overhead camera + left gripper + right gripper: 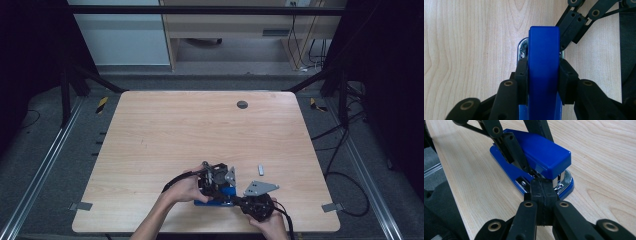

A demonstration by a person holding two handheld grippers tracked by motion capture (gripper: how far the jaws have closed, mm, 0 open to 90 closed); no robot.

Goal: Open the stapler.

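Your left gripper (544, 82) has its pads clamped on both sides of the blue stapler (543, 65), which sits on the table (165, 130) close to its near edge, right of the middle. Your right gripper (541, 192) is fully closed with nothing between the pads, tips pressed together right at the stapler's mouth, just over the metal base plate (564, 182).

Risks from here (judging only by how things sit): the side clamp is on the smooth plastic top, so a push from the right tips could make the stapler twist or slide out of the left pads. The closed tips may wedge under the top arm and jam. The stapler is near the table's near edge, so a shove that way could send it off. The small grey piece (260, 169) further right sits clear of this.
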